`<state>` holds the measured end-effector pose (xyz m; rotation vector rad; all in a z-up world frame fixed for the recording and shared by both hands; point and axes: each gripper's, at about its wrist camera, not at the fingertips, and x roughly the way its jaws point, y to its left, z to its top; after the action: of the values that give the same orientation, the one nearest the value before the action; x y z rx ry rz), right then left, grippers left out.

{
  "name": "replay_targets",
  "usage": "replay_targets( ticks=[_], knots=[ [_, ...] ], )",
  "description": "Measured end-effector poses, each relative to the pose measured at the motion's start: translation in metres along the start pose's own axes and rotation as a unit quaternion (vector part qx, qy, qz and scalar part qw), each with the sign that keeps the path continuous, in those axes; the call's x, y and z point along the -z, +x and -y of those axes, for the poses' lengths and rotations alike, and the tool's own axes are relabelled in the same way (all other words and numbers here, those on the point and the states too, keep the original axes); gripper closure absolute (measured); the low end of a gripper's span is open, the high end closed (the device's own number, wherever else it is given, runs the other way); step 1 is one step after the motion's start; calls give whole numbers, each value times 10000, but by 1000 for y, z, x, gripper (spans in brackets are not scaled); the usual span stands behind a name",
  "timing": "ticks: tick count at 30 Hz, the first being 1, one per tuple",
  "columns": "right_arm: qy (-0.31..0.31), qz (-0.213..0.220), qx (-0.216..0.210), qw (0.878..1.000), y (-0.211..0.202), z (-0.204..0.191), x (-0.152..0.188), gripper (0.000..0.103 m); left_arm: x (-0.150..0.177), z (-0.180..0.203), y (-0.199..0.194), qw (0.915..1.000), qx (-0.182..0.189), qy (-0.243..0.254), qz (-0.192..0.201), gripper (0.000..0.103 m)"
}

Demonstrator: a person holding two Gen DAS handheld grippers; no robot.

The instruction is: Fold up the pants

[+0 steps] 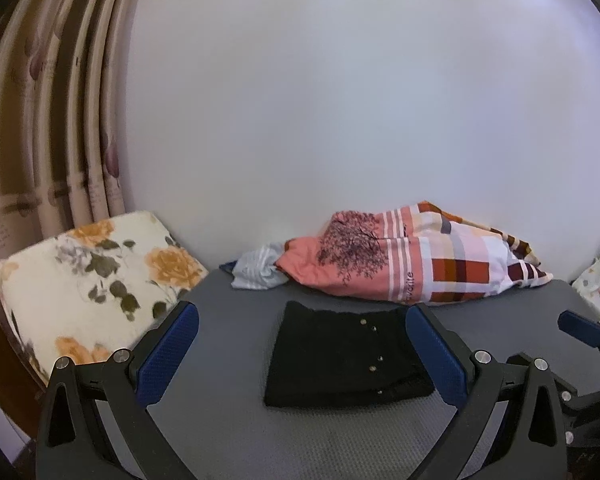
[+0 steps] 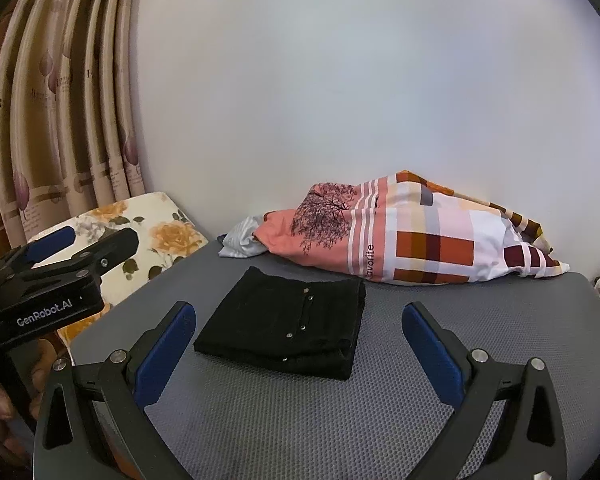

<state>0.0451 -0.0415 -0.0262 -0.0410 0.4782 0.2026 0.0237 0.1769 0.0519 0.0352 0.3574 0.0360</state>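
The black pants (image 1: 346, 356) lie folded into a compact rectangle on the grey mat (image 1: 228, 432), flat, with a row of small metal studs running down the top layer. In the left wrist view the left gripper (image 1: 302, 354) stands wide, its two blue pads (image 1: 168, 356) set either side of the pants without touching them; nothing is between them but the cloth lying below and ahead. The right gripper (image 1: 580, 328) shows at 3 o'clock of that view, only partly in frame, well clear of the pants. In the right wrist view the right gripper (image 2: 300, 354) is likewise spread wide and empty, with the pants (image 2: 288, 324) at 11 o'clock from its midpoint, a thicker stacked fold showing along their near right edge. The left gripper (image 2: 60, 248) appears at 9 o'clock there, off the mat's edge; its opening probably matches the wide stance seen in its own view, though the side angle makes this hard to confirm. Behind the pants, at 12 to 1 o'clock, a plaid and coral pillow (image 2: 400, 240) rests against the white wall (image 2: 340, 80). A floral cushion (image 1: 88, 280) sits at 9 o'clock beside the curtain (image 1: 52, 100).
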Motion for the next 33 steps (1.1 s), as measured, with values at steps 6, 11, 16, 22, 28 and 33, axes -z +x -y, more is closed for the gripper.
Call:
replay_targets(
  ticks=[6,11,16,22,28,33],
  knots=[
    [-33,-88,-15,10000,2,-2,6,0,6,-1,9,9998,88,-81,-184,0],
    [-15,-138,-20,9999,6,-1,8,0,11,2,15,9996,87,-42,-272,0],
    [18,-200,-21,9998,8,1,11,0,15,4,18,9992,170,-69,-350,0],
    [10,-261,-40,9996,12,1,13,0,18,7,19,9993,115,-32,-358,0],
    [15,-306,-48,9995,14,1,15,0,23,10,22,9991,91,22,-414,0],
    [36,-360,-49,9993,18,1,18,0,30,14,23,9989,-1,101,-459,0]
  ],
)
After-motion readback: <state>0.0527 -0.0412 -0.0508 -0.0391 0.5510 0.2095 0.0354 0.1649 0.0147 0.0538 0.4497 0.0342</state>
